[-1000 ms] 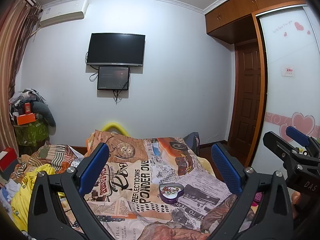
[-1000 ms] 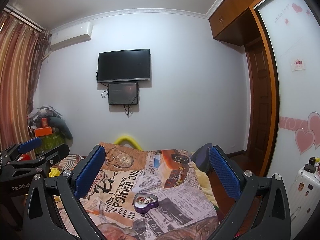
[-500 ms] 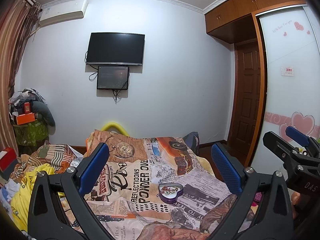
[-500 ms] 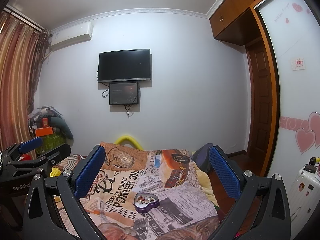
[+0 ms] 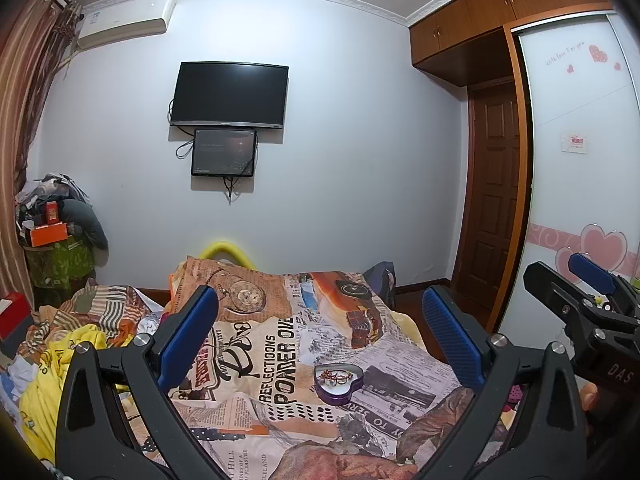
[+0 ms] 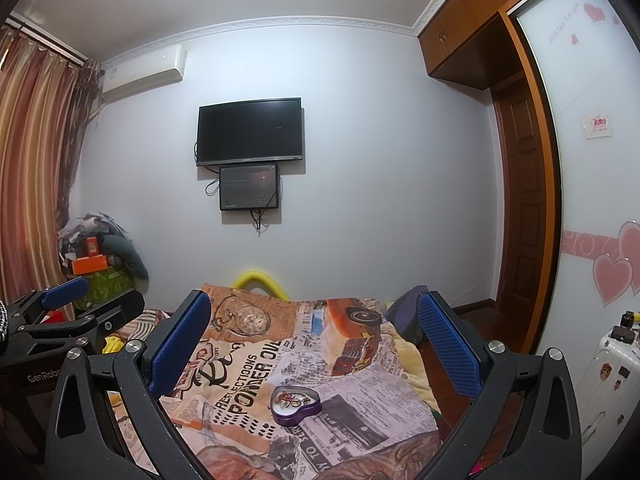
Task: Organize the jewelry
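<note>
A purple heart-shaped tin (image 5: pixel 338 382) lies open on the newspaper-print bedspread (image 5: pixel 280 344), with small jewelry pieces inside. The same tin (image 6: pixel 295 405) shows low in the right wrist view. My left gripper (image 5: pixel 320 336) hovers above and short of the tin, open, nothing between its blue pads. My right gripper (image 6: pixel 314 342) is held the same way, open and empty, well back from the tin. Each gripper appears at the edge of the other's view: the right one (image 5: pixel 588 296) and the left one (image 6: pixel 68 312).
Crumpled clothes and a yellow garment (image 5: pixel 52 360) lie on the bed's left side. A cluttered stand (image 5: pixel 56 240) is by the curtain. A wall TV (image 5: pixel 230 94), a wooden door (image 5: pixel 492 196) and a white suitcase (image 6: pixel 608 368) are around the room.
Both views shift only slightly; the tin sits a touch lower and left in each. Both grippers stay open and empty.
</note>
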### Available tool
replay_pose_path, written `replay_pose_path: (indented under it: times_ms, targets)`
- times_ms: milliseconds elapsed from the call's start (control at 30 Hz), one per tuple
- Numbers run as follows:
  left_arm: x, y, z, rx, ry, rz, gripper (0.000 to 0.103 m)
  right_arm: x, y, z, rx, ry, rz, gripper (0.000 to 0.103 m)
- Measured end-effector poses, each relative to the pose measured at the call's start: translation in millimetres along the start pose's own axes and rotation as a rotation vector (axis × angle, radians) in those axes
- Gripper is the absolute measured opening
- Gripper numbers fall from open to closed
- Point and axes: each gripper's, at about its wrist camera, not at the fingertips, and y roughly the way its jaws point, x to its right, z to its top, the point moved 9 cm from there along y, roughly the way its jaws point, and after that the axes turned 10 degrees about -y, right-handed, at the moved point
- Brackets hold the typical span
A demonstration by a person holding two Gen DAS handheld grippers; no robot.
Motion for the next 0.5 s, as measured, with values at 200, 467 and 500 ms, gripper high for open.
replay_pose_path:
  times_ms: [200,467,500]
  targets:
    - [1.2,0.1,-0.3,-0.001,0.001,-0.005,0.103,0.7,0.2,-0.3,-0.004,0.005,0.0,0.103]
    - [-0.7,2.7,-1.1,-0.003,0.002,0.002,0.103,-0.1,4.9,-2.6,-0.016,0.015,0.008,0.103]
    - [-1.5,4.3,-1.6,-0.006,0.002,0.004,0.103,0.1,5.5,-3.4,-0.017,0.015,0.009,0.103]
